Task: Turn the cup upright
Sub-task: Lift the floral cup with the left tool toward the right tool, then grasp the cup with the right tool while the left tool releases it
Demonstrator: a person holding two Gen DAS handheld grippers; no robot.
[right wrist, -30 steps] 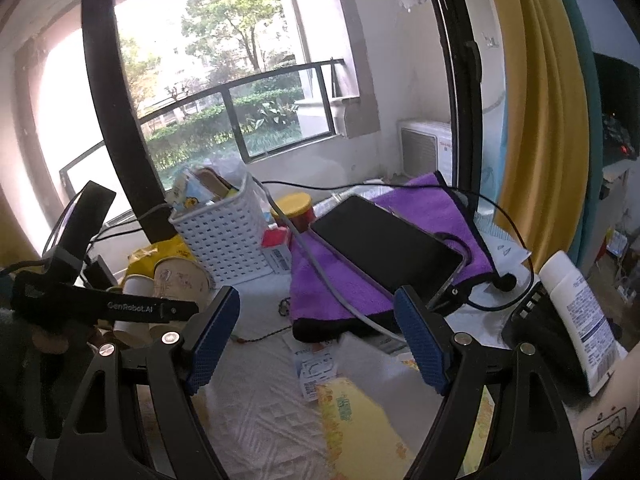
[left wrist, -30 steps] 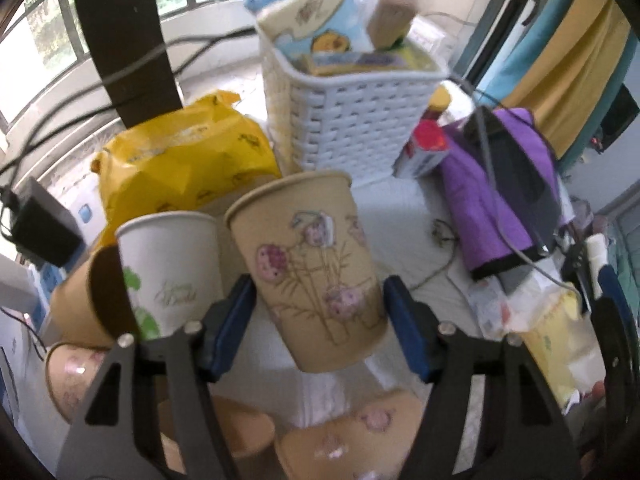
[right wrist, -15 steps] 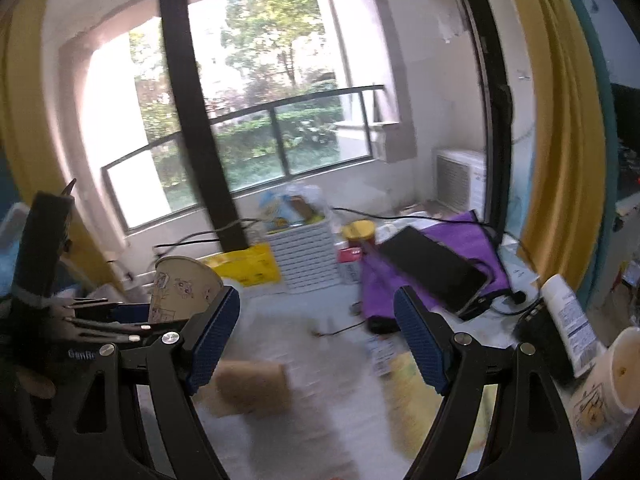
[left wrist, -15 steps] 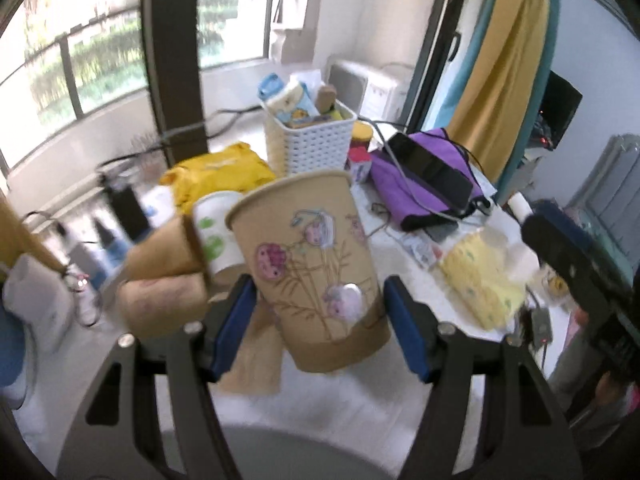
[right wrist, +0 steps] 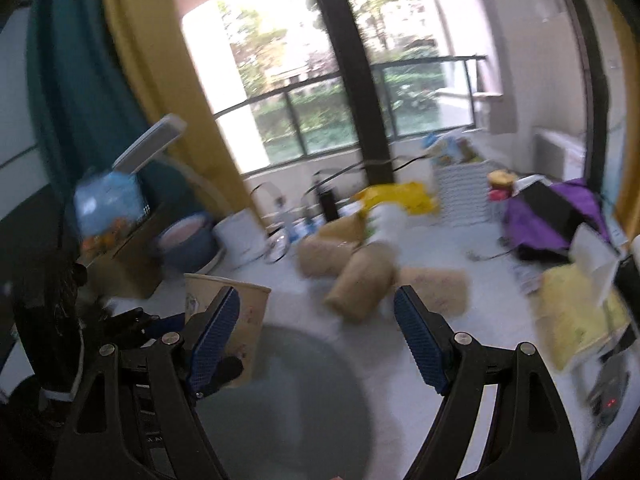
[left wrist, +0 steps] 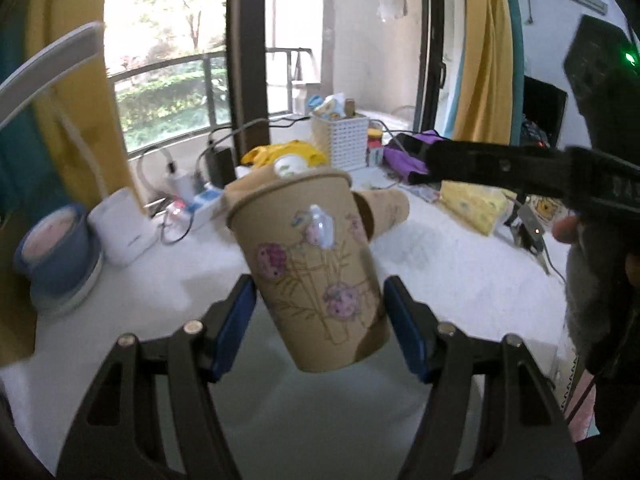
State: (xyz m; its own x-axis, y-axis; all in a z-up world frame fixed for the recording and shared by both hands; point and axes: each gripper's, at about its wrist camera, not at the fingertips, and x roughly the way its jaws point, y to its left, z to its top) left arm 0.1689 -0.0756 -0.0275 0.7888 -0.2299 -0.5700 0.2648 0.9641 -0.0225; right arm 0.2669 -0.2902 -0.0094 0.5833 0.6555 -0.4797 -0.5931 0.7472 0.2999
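My left gripper [left wrist: 318, 320] is shut on a tan paper cup with pink flowers [left wrist: 312, 264], held rim up, slightly tilted, above a round grey mat [left wrist: 320, 424]. The same cup [right wrist: 224, 312] shows at the left of the right wrist view, over the mat [right wrist: 288, 400]. My right gripper [right wrist: 318, 340] is open and empty, to the cup's right. Several tan cups [right wrist: 360, 284] lie on their sides further back, beside a white cup [right wrist: 386, 220].
At the back stand a white basket [left wrist: 340, 142], a yellow bag [left wrist: 288, 150], a purple cloth with a tablet [right wrist: 552, 216], a blue bowl [left wrist: 56, 248] and a white box [left wrist: 120, 224]. A yellow packet [right wrist: 576, 320] lies at the right. The right gripper's body [left wrist: 560, 176] crosses the left wrist view.
My left gripper has carried the flowered cup back from the pile of cups to above the grey mat. My right gripper has swung left and pulled back, staying open.
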